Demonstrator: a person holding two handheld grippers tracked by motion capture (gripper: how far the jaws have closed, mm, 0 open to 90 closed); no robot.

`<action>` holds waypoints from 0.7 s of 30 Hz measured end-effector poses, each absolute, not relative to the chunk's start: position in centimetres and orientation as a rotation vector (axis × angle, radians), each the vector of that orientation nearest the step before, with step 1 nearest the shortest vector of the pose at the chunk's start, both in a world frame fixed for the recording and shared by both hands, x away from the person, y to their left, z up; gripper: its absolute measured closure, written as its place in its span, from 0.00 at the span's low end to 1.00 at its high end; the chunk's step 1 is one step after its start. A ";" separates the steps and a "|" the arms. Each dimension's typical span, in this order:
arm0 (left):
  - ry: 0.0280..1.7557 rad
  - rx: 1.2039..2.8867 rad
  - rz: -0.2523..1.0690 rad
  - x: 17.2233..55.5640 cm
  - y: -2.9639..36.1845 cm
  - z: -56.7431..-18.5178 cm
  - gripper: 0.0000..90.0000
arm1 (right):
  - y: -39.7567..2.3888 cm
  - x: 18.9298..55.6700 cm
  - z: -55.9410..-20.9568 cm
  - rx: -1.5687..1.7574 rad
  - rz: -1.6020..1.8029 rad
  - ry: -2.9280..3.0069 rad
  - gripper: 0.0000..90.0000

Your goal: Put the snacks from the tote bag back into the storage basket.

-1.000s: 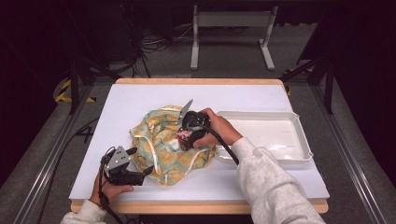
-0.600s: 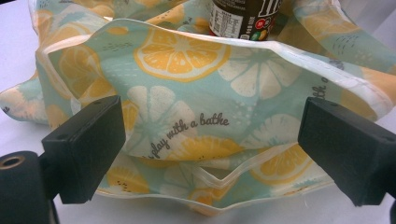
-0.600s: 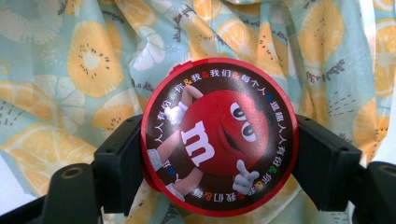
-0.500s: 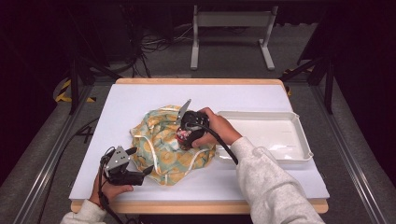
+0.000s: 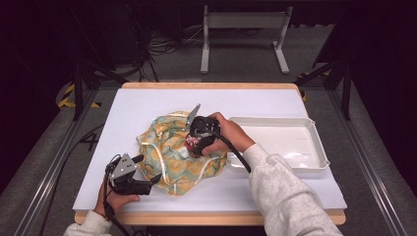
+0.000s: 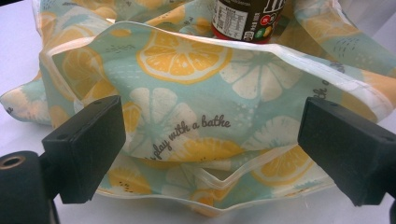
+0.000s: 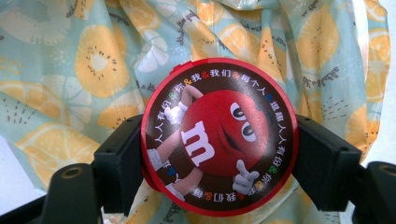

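Note:
A crumpled fabric bag [image 5: 172, 152] printed with lemon slices lies on the white table top [image 5: 147, 103]. Over its middle my right gripper [image 5: 196, 140] is shut on a round candy container [image 5: 193, 143], which stands among the folds. The right gripper view looks down on the container's red lid [image 7: 217, 135], clamped between the jaws of my right gripper [image 7: 219, 156]. My left gripper [image 5: 146, 169] is open at the bag's near left edge. In the left gripper view the bag's hem [image 6: 196, 116] lies between the wide-apart jaws of my left gripper [image 6: 217, 140], and the container's base [image 6: 247, 18] stands beyond.
A shallow white tray [image 5: 275, 119] sits on the right part of the table, close to the bag. The right forearm in a grey sleeve [image 5: 285, 191] crosses the table's near edge. Metal frames and cables stand on the floor beyond the table.

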State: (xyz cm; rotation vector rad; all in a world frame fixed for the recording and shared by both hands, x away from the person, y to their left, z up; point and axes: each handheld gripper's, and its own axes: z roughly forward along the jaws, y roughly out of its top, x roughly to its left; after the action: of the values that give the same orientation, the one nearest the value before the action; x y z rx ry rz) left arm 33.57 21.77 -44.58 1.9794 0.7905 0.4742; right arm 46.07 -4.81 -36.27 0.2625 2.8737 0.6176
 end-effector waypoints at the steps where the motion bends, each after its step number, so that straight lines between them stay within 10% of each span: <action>1: 0.789 1.978 0.473 33.6 21.8 -44.6 0.09 | -4.8 46.1 -36.3 0.263 0.616 2.872 0.29; 21: 0.795 1.975 0.471 33.6 21.8 -44.6 0.09 | -5.0 45.8 -35.0 0.250 0.622 2.855 0.29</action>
State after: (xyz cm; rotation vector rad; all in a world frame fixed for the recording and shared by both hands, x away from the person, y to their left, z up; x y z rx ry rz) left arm 33.58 21.78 -44.57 1.9753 0.7945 0.4711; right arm 45.76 -4.99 -34.96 0.2502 2.8546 0.6215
